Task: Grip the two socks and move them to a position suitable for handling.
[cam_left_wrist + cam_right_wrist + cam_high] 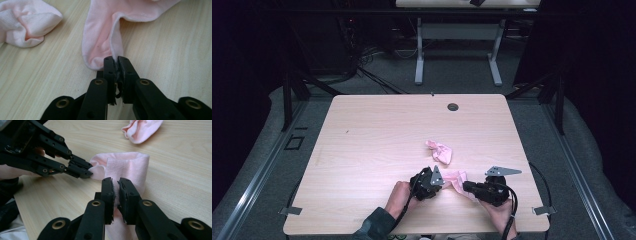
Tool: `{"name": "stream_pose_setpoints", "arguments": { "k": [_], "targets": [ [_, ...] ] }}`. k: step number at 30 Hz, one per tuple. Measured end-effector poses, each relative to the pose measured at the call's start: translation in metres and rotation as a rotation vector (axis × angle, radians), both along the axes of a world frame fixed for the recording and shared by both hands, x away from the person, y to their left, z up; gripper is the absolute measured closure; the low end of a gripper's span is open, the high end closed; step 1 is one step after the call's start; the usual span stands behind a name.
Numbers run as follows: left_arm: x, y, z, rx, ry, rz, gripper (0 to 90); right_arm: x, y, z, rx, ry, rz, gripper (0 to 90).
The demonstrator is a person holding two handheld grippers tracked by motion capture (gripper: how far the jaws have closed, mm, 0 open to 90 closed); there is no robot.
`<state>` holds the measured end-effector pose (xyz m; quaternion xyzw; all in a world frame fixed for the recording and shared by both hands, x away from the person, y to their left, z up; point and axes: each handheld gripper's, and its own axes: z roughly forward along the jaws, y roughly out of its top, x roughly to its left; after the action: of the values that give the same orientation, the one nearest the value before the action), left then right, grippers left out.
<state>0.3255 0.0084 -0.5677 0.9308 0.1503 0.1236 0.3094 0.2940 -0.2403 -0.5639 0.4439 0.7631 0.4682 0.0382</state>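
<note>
— What are the claws holding?

— A pale pink sock [125, 167] of soft knit with a ribbed cuff, lying on the light wooden table [377, 135] near its front edge. The left claw [116, 61] is clamped on a thin fold at the sock's rounded end; the right claw [115, 183] is closed on the ribbed cuff band.

— How many socks in all?

— Two. The second sock [439, 151] — same pink — lies crumpled on the table just beyond the held one, apart from both claws.

— And the hands?

— Two, one behind each claw, coming in from the table's near edge.
</note>
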Motion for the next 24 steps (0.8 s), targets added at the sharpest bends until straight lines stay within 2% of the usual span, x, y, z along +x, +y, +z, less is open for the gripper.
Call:
{"name": "stream_pose_setpoints", "arguments": {
  "k": [2, 5, 7, 8, 11, 13, 14, 15, 16, 19, 20, 21, 22, 23, 24],
  "targets": [
    [0.0, 0.001, 0.001, -0.001, -0.002, -0.004, 86.7, 0.0, -0.001, 0.0, 0.007, 0.0, -0.004, 81.8],
    [-0.001, 0.011, 0.007, -0.041, 0.001, 0.004, 88.2, -0.001, -0.01, 0.003, 0.026, -0.011, -0.028, 81.9],
    [-0.003, 0.014, 0.01, -0.041, -0.003, 0.004, 88.3, -0.002, -0.012, 0.004, 0.028, -0.014, -0.038, 81.9],
    [-0.006, 0.022, 0.013, -0.06, -0.004, 0.0, 88.2, -0.002, -0.017, 0.007, 0.01, -0.013, -0.052, 81.9],
    [-0.008, 0.028, 0.013, -0.057, 0.0, 0.004, 88.0, 0.002, -0.019, 0.003, -0.009, 0.016, -0.071, 81.5],
    [-0.01, 0.035, 0.007, -0.043, 0.021, 0.011, 86.4, 0.004, -0.018, -0.001, -0.068, 0.012, -0.102, 77.4],
    [-0.011, 0.037, 0.005, -0.05, 0.035, 0.017, 83.7, 0.004, -0.018, -0.002, -0.091, 0.011, -0.112, 74.8],
    [-0.011, 0.037, 0.005, -0.05, 0.035, 0.017, 78.1, 0.004, -0.018, -0.002, -0.091, 0.011, -0.112, 74.8],
    [-0.013, 0.043, 0.005, -0.077, 0.059, 0.038, 67.3, 0.003, -0.021, 0.0, -0.103, -0.008, -0.13, 72.3],
    [-0.015, 0.054, 0.011, -0.138, 0.08, 0.065, 49.1, 0.002, -0.027, 0.007, -0.09, -0.015, -0.128, 66.0],
    [-0.015, 0.054, 0.011, -0.138, 0.08, 0.065, 46.1, 0.002, -0.027, 0.007, -0.09, -0.015, -0.128, 66.0],
    [-0.014, 0.058, 0.014, -0.164, 0.091, 0.076, 46.1, 0.001, -0.029, 0.008, -0.083, -0.013, -0.117, 64.2],
    [-0.011, 0.064, 0.019, -0.214, 0.102, 0.108, 41.7, 0.002, -0.03, 0.009, -0.085, 0.004, -0.106, 60.4],
    [-0.011, 0.064, 0.019, -0.214, 0.102, 0.108, 41.7, 0.003, -0.031, 0.009, -0.094, 0.006, -0.107, 60.2],
    [-0.005, 0.067, 0.024, -0.239, 0.115, 0.152, 41.5, 0.004, -0.031, 0.008, -0.114, 0.013, -0.108, 58.9]
  ]
}}
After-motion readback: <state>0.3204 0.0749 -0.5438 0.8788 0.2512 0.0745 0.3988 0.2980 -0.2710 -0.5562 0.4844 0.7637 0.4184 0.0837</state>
